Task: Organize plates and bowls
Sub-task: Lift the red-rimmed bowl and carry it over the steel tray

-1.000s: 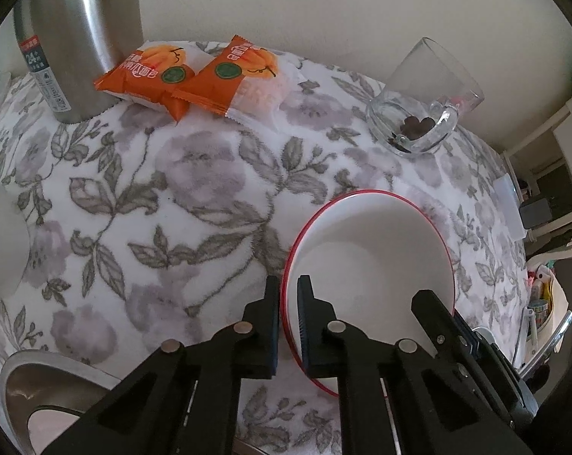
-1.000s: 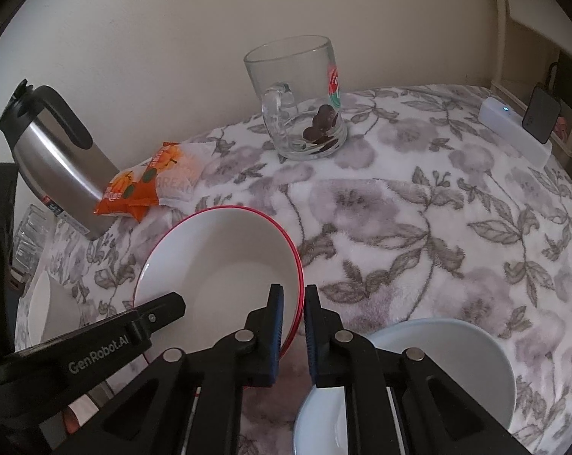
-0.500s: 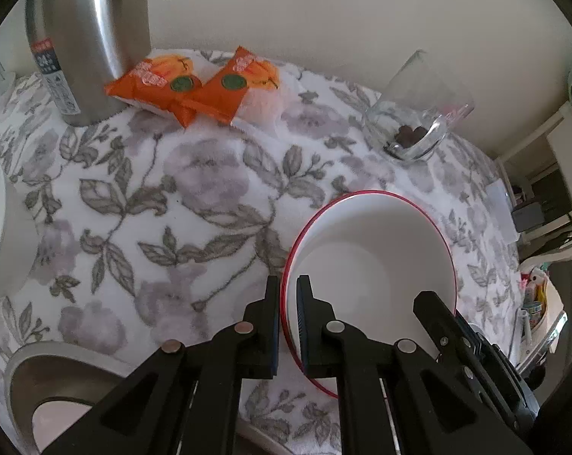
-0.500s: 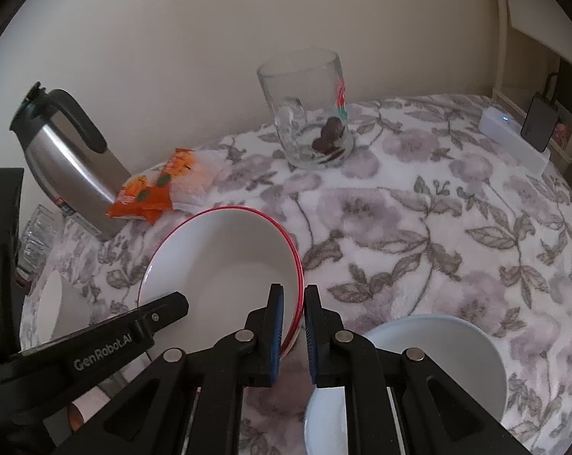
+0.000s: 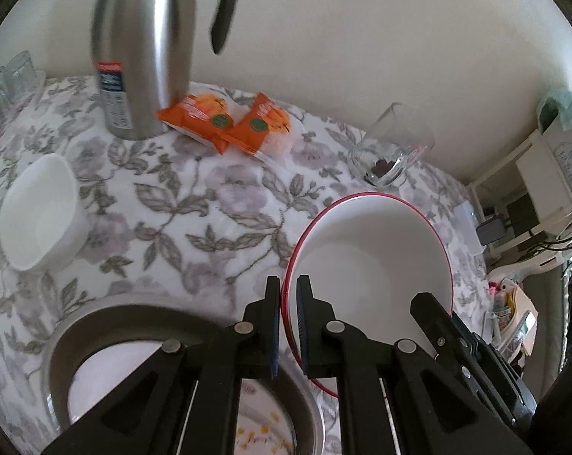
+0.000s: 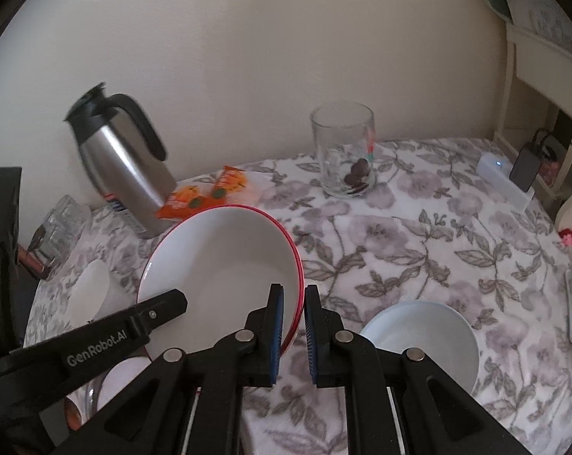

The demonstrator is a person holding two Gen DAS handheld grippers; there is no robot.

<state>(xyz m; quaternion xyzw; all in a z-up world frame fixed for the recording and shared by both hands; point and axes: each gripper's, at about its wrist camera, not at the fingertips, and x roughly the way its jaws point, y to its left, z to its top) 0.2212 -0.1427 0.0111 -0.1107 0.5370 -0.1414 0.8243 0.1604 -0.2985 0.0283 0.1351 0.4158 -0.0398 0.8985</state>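
A white bowl with a red rim (image 5: 373, 261) hangs tilted above the flowered tablecloth, held from both sides. My left gripper (image 5: 288, 284) is shut on its left rim, and my right gripper (image 6: 293, 292) is shut on the opposite rim of the same bowl (image 6: 221, 258). Below the left gripper sits a grey metal bowl (image 5: 134, 305) with a patterned plate inside it. A small white bowl (image 5: 39, 216) rests on the cloth to the left. A pale blue bowl (image 6: 418, 333) lies just right of the right gripper.
A steel thermos jug (image 5: 145, 49) stands at the back by the wall, with orange snack packets (image 5: 229, 125) beside it. A glass mug (image 6: 344, 151) holding dark sweets stands further right. Small glasses (image 6: 58, 223) crowd the left edge, and a white shelf (image 6: 544, 76) stands at the right.
Both grippers have risen together with the red-rimmed bowl pinched between them. The table now looks farther off, and the thermos, small white bowl and metal bowl have come further into view.
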